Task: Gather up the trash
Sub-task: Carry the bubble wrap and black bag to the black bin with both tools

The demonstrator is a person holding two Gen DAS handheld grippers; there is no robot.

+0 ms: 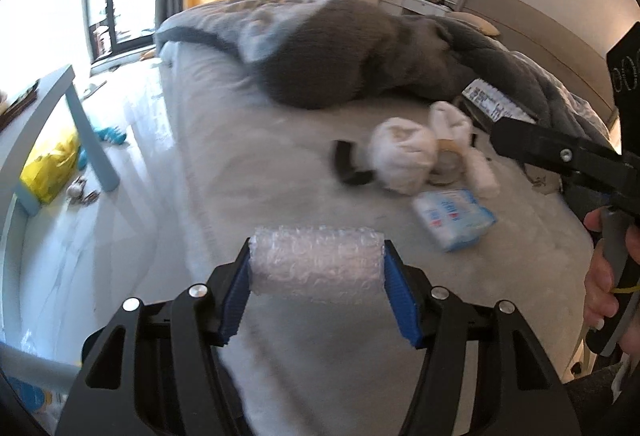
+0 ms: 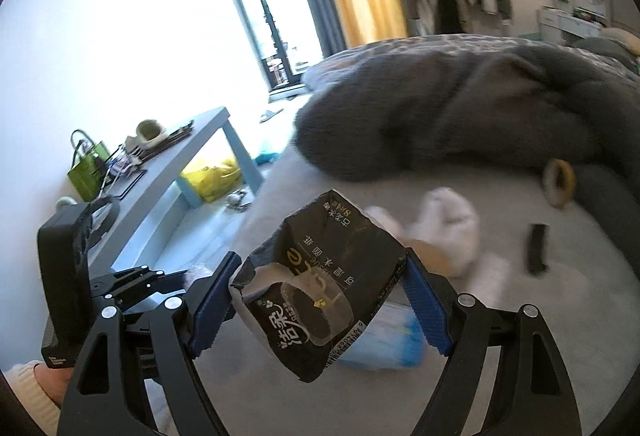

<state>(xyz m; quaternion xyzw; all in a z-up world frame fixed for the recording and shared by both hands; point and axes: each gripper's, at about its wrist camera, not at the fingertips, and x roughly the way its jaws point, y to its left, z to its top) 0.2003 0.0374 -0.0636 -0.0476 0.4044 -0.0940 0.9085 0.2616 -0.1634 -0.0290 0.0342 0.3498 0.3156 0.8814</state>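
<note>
Left wrist view, lower centre: the left hand-held gripper (image 1: 318,270) is clamped end-on on a bubble wrap roll (image 1: 316,262), light and squashy. Right wrist view, centre: the right hand-held gripper (image 2: 320,294) pinches an empty black wrapper (image 2: 316,284), crinkly and probably slippery; both above the bed (image 1: 280,164).

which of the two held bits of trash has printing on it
The black crumpled packaging bag in the right gripper; it carries white text, while the left gripper holds a plain clear bubble wrap roll.

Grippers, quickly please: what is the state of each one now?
Left gripper: closed on the bubble wrap roll.
Right gripper: closed on the black wrapper.
</note>
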